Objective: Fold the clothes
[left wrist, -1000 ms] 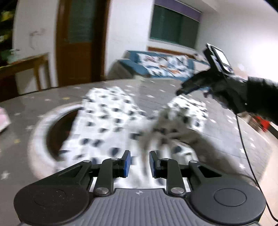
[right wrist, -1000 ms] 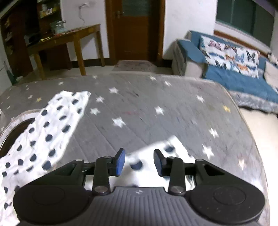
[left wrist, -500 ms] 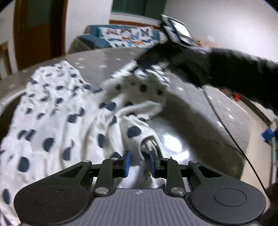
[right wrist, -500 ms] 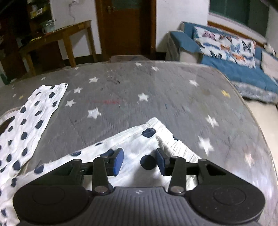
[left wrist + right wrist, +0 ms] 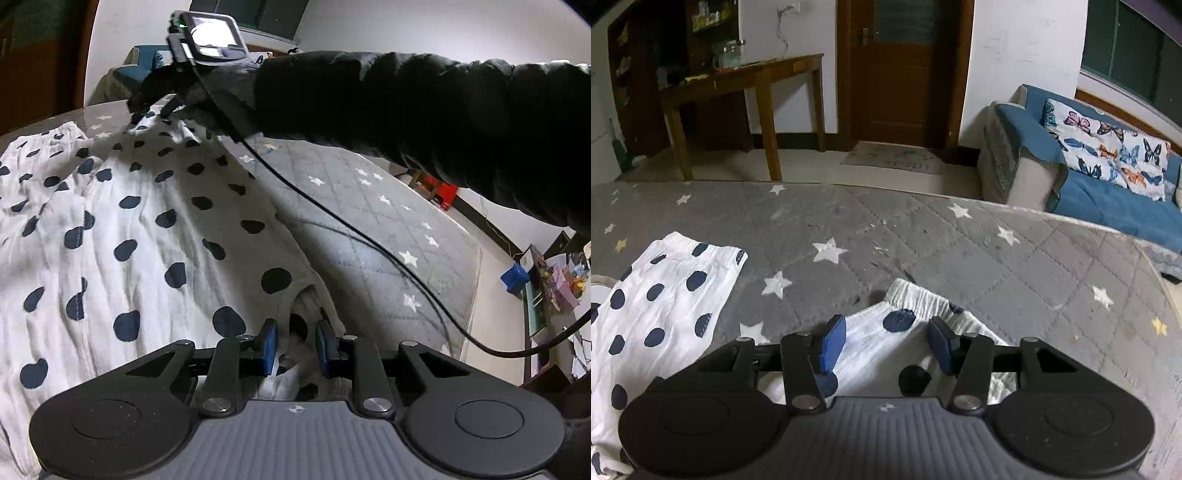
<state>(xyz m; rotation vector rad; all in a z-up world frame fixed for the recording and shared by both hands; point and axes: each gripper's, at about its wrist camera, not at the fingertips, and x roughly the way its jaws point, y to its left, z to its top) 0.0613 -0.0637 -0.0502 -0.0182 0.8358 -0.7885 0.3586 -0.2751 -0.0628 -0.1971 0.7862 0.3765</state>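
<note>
The left gripper pinches bunched cloth between narrowly parted pads, while the right gripper stands open over the waistband, holding nothing. If it lifts before closing, or the left's shallow bite slips, the fold could collapse. The pants lie on the quilt; in the right view the waistband points toward 12 o'clock and a leg lies at 9, long axis running roughly 7 to 1.
</note>
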